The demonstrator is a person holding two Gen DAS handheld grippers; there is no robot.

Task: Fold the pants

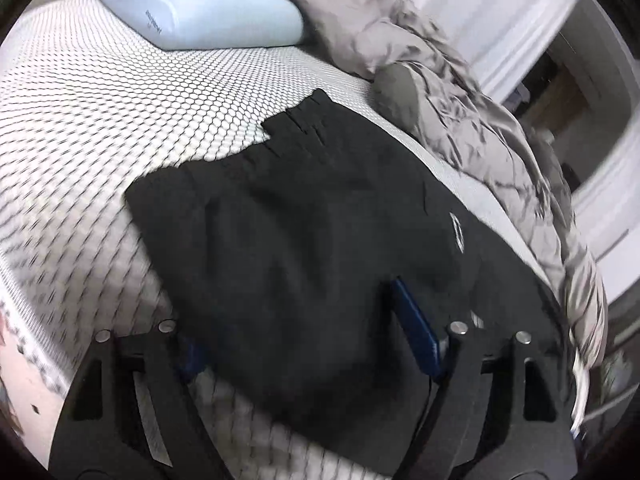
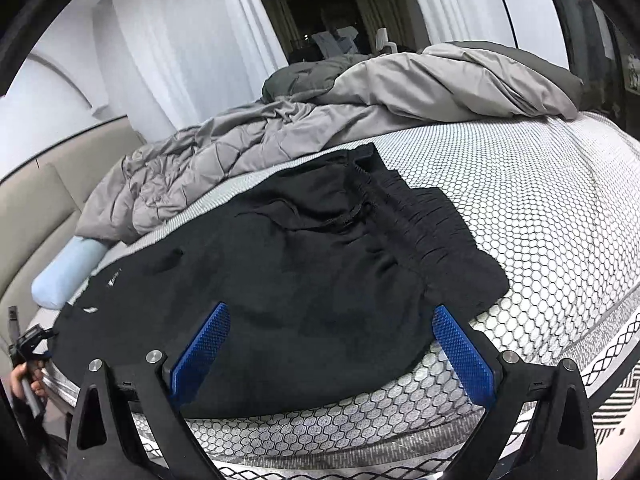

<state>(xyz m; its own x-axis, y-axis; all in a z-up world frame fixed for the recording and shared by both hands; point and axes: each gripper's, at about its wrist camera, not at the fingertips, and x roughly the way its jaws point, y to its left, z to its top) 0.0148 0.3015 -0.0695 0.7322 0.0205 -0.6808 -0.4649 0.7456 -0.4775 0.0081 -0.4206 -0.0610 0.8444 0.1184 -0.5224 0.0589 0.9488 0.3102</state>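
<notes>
And here are the black fabric pants, spread across the near edge of the honeycomb-patterned white mattress, gathered elastic waistband bunched toward the right in the right wrist view, a small white logo showing near the left end.

The right gripper hangs wide open over the near hem, blue textured pads either side of the cloth, holding nothing. The left gripper sits lower on the same garment; its jaws stand partly open with black fabric lying between them, and I can't make out either pad pressing on it, so no grip there as far as I can judge.

The risks now: the cloth is limp and looks layered near the waistband, so a pinch may catch only the top layer and drag the fold crooked. With the pants right at the bed's edge, a pull toward the person could slide them off. Uneven lifts from the two sides would twist the legs.

Hard to read: the left view is smeared by motion, its left pad is largely buried behind fabric, and where the legs end is unclear. The crumpled grey duvet and pale blue pillow lie well apart from the pants. A hand on the left gripper's handle shows at the frame edge.
</notes>
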